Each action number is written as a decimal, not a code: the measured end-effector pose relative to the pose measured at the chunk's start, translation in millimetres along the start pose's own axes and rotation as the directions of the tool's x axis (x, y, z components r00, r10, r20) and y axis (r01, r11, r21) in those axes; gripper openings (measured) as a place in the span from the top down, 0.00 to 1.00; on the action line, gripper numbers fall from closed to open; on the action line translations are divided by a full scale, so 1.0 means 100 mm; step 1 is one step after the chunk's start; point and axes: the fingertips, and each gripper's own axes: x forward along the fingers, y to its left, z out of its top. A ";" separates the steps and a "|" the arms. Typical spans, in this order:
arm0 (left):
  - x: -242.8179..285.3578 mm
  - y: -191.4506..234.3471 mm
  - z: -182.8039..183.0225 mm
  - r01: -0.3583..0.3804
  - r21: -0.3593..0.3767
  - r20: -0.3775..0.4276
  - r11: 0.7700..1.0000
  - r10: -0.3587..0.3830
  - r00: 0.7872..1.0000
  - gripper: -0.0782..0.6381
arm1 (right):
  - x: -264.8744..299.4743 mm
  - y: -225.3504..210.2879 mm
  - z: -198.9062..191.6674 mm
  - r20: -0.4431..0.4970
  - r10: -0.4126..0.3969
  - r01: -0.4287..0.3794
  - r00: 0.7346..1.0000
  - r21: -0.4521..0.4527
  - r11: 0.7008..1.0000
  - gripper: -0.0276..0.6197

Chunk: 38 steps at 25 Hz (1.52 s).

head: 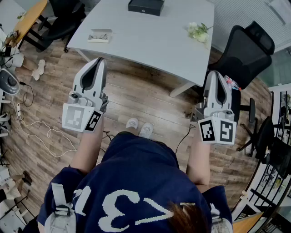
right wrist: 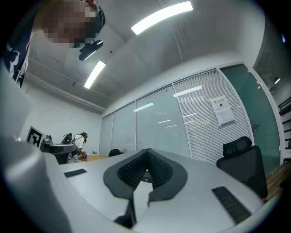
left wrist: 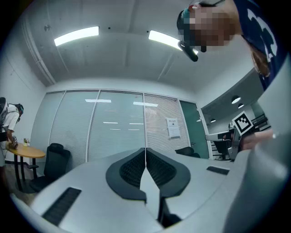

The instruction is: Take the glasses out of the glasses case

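On the white table (head: pixel 150 38), at its left end, lies a small pale flat case (head: pixel 100 36) with a pair of glasses showing on it. I cannot tell whether they lie inside or on top. My left gripper (head: pixel 101 62) is held over the wooden floor, short of the table's near edge, shut and empty. My right gripper (head: pixel 213 73) is held near the table's right corner, also shut and empty. In both gripper views the jaws meet at their tips, with the left gripper (left wrist: pixel 145 150) and right gripper (right wrist: pixel 146 151) tilted up toward glass walls and ceiling; neither shows the table.
A black box (head: pixel 146 6) sits at the table's far edge and a small bunch of white flowers (head: pixel 198 32) at its right end. A black office chair (head: pixel 245 48) stands right of the table. Cables (head: pixel 43 136) and clutter lie on the floor at left. A person stands far off (right wrist: pixel 82 143).
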 end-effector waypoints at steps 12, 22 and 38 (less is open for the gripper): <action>0.13 0.02 -0.08 -0.023 -0.001 -0.025 1.000 0.023 0.999 0.86 | 0.20 -0.03 -0.01 0.027 0.060 -0.062 0.998 0.070 0.996 0.92; 0.94 0.50 -0.20 0.016 -0.019 0.017 1.000 -0.016 1.000 0.86 | 1.04 -0.14 -0.02 0.048 0.050 -0.053 0.998 0.048 0.997 0.92; 2.46 1.53 -0.47 0.133 -0.043 0.026 0.990 -0.132 0.991 0.86 | 2.65 -0.33 -0.03 0.091 -0.045 0.043 0.995 0.031 0.999 0.91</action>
